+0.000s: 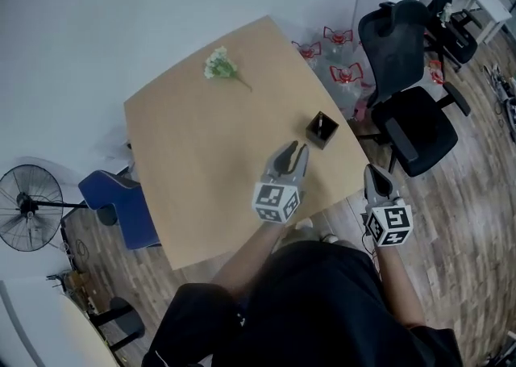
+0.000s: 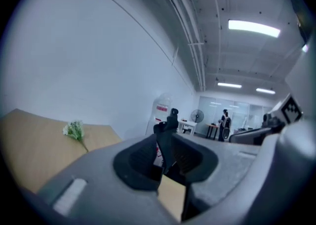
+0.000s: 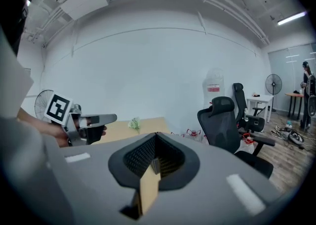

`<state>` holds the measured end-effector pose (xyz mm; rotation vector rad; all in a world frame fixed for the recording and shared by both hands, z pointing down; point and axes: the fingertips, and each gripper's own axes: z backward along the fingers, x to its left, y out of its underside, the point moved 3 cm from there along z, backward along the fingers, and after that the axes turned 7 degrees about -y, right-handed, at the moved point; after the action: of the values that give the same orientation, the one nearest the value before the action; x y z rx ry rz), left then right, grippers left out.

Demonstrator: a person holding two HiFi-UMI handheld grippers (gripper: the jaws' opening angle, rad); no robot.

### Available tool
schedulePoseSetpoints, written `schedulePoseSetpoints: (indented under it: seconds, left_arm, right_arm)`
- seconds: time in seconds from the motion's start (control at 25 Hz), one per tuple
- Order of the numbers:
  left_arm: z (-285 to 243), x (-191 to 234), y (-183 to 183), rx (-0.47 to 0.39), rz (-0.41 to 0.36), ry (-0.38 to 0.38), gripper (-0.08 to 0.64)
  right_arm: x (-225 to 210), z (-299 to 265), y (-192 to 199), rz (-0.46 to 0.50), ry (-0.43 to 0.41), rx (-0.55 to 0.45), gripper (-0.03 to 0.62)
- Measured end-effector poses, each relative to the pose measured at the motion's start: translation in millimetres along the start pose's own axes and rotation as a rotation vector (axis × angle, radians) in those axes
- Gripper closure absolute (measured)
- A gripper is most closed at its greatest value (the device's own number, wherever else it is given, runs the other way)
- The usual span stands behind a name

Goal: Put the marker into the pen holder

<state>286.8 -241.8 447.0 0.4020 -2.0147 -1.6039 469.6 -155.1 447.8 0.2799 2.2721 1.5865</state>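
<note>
- The marker [image 1: 320,121] looks to stand upright in the black pen holder [image 1: 322,135], toward the 3 o'clock edge of the tabletop [image 1: 201,156].
- Left gripper [image 1: 293,150]: jaws parted with nothing between them, near the holder at its 7 o'clock.
- Right gripper [image 1: 376,172]: jaws closed together, empty, off the tabletop's edge at 5 o'clock.
- Handling (a judgement only): the marker should be light, stiff and smooth-barrelled. Take it mid-barrel, across its width, and gently, since the small holder could tip.
</note>
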Motion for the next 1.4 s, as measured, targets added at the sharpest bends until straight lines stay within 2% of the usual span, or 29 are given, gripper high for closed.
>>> schedulePoseSetpoints:
  seconds: [0.12,0.24,0.28,0.48,0.84,1.4]
  left_arm:
    - [41,-10,-18,-0.041,0.036,-0.022,0.476]
    - [79,-13,-28,-0.063,0.046,-0.065,0.535]
    - [89,-12,-29,-0.061,0.046,-0.086,0.554]
    - [119,-6,-29,-0.039,0.030,-0.140,0.557]
    - [138,6,-41,-0.088,-0.006,-0.189,0.557]
    - [135,14,-37,-0.067,-0.018,-0.185,0.557]
  right_arm:
    - [4,3,-12,0.017,-0.011,-0.032,0.592]
    - [8,5,-22,0.026,-0.018,-0.064,0.592]
    - [10,5,-25,0.031,-0.022,-0.073,0.592]
    - [23,3,-34,0.063,-0.043,-0.095,0.592]
    - [36,2,-41,0.128,-0.048,-0.094,0.592]
    - [45,3,-37,0.146,-0.052,-0.086,0.592]
